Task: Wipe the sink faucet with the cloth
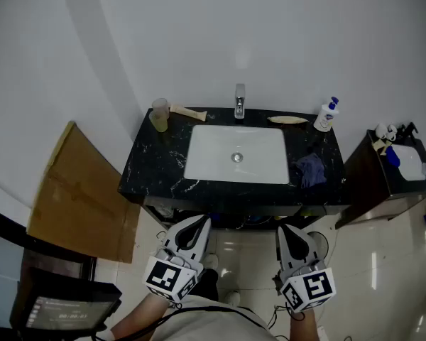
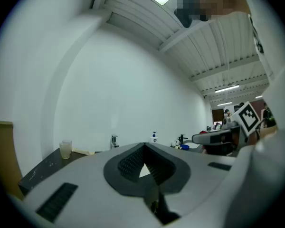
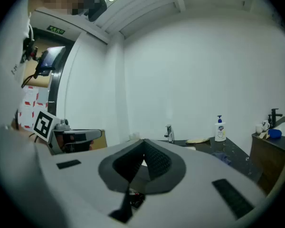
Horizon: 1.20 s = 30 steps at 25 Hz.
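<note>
Left gripper [image 1: 197, 222] and right gripper [image 1: 285, 229] both hung shut and empty in front of the sink [image 1: 206, 148], the cloth [image 1: 311, 169] lay crumpled just right of the sink, so, by my reckoning, nothing had begun: cloth unfetched, faucet [image 1: 239, 101] behind the sink unwiped.

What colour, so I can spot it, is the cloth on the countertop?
Dark bluish-purple; the cloth shows best in the head view.
</note>
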Available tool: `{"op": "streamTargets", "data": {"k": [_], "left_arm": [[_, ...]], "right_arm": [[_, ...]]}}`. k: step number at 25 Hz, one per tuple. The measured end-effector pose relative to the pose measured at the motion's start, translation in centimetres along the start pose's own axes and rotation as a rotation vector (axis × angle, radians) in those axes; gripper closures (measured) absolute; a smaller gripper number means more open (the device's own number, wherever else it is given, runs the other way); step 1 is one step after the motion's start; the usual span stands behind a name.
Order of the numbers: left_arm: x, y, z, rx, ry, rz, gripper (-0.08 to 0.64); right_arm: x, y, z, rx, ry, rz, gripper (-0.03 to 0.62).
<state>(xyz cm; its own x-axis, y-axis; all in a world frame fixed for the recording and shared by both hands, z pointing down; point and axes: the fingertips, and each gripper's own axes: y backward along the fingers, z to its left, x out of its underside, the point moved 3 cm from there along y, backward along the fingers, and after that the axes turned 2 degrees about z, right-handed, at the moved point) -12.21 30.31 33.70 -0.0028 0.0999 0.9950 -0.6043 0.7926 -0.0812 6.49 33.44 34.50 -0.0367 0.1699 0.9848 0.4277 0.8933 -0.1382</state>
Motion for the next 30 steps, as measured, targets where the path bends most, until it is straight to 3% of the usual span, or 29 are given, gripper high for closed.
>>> {"op": "streamTargets", "data": {"k": [9, 17, 23, 30], "left_arm": [[-0.4, -9.9, 8.0, 0.04, -0.002, 0.003, 0.562], [-2.0, -17.8, 13.8, 0.128, -0.008, -0.01, 0.563], [-2.0, -21.6, 15.8, 0.173, -0.016, -0.015, 0.561], [-2.2, -25.4, 15.0, 0.181, 0.01, 0.012, 0.563]], "right_arm": [[-1.4, -11.4, -3.8, 0.006, 0.014, -0.016, 0.59], [-4.1, -20.0, -6.7, 0.055, 0.034, -0.02, 0.59], [-4.7, -23.4, -9.1, 0.089, 0.023, -0.009, 0.589], [-4.0, -25.1, -11.6, 0.054, -0.001, 0.033, 0.59]]}}
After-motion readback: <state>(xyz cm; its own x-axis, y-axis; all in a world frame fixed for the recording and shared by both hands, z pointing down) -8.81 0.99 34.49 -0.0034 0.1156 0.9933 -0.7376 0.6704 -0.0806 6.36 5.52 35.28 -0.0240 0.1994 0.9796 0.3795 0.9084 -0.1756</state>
